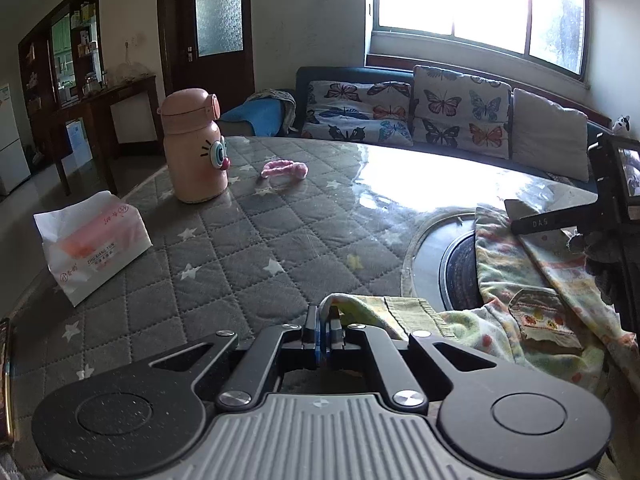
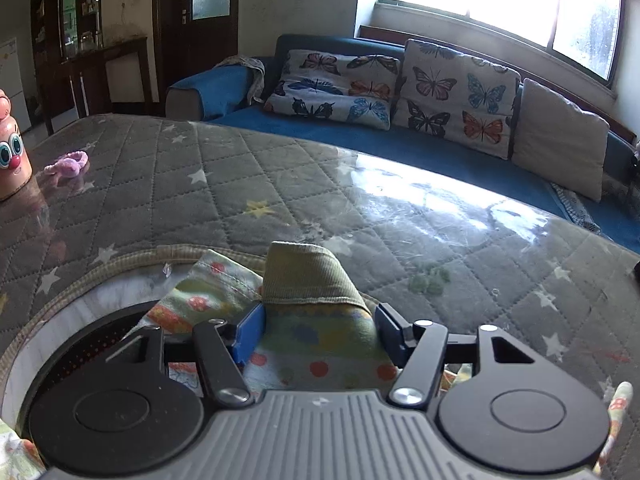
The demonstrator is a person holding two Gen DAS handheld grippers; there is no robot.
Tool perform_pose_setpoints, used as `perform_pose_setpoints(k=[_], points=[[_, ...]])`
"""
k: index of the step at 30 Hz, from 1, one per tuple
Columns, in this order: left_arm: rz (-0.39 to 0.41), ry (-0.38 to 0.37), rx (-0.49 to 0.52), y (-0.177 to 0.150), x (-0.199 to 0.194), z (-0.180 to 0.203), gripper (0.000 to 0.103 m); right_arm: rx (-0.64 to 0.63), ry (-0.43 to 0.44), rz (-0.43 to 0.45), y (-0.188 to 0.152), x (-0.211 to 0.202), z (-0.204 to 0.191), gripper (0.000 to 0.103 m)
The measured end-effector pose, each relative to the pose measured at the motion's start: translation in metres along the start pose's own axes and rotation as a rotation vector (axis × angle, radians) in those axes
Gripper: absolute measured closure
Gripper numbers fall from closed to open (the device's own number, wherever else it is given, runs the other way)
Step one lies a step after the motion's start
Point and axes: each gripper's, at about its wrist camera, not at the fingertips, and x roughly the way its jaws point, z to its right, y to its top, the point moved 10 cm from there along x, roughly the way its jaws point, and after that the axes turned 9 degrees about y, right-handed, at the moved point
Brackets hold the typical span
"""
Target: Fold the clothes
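Note:
A small printed garment (image 1: 520,300), pale yellow-green with orange dots and a green ribbed cuff, lies on the quilted grey table cover (image 1: 248,240). My left gripper (image 1: 323,330) is shut on a fold of the garment's edge at its left side. In the right wrist view my right gripper (image 2: 318,330) is open, its blue pads (image 2: 250,332) on either side of the garment (image 2: 320,344) just behind the green ribbed cuff (image 2: 308,276), which stands up between the jaws. The right gripper also shows at the right edge of the left wrist view (image 1: 532,220).
A pink cartoon flask (image 1: 194,148), a pink hair tie (image 1: 284,170) and a tissue pack (image 1: 92,240) sit on the table's left part. A round inset plate with a dark burner (image 1: 456,268) lies under the garment. A blue sofa with butterfly cushions (image 2: 400,80) stands behind.

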Motion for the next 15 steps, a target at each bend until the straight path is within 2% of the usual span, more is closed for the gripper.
perform_pose_setpoints(k=[5,7,9,11,15], points=[[0.002,0.003,0.003,0.000,0.001,-0.001,0.100,0.015,0.016,0.004,0.001,0.002,-0.003,0.040],[0.002,0.008,0.007,-0.001,0.001,-0.001,0.100,0.028,0.027,0.006,0.001,0.002,-0.003,0.050],[0.000,0.011,0.009,-0.002,0.002,-0.001,0.100,0.040,0.038,0.014,0.002,-0.003,-0.002,0.071],[0.001,0.014,0.010,-0.002,0.003,-0.002,0.100,0.046,0.042,0.024,0.003,-0.009,0.000,0.080],[0.009,0.013,0.009,-0.001,0.004,-0.003,0.100,0.083,0.040,0.071,0.011,-0.036,0.012,0.084]])
